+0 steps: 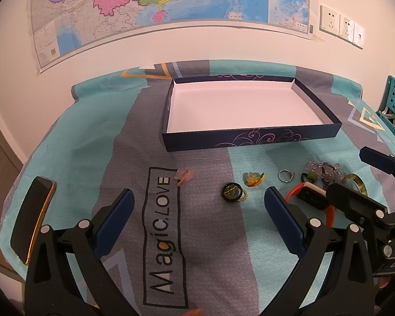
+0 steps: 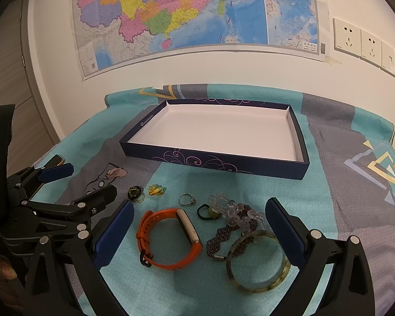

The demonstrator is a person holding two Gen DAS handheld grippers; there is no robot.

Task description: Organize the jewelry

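The navy box (image 2: 218,162) lies flat on the patterned cloth (image 2: 329,184), long axis left to right, open side up. In front of it the jewelry sits in a row – orange watch band (image 2: 168,237), bangle (image 2: 258,260), ring (image 2: 186,199). Right gripper (image 2: 200,221) hovers low, jaws spread either side of the band and bangle; left gripper (image 1: 197,205) – jaws also apart – holds nothing

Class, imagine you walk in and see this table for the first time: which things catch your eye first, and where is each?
The big coloured map on the wall behind the table stands out first. Below it, a shallow dark blue box with a white inside sits open and empty at the back of the cloth. In front of it lies a cluster of jewelry, led by the orange watch and a green bangle, between the open right gripper fingers.
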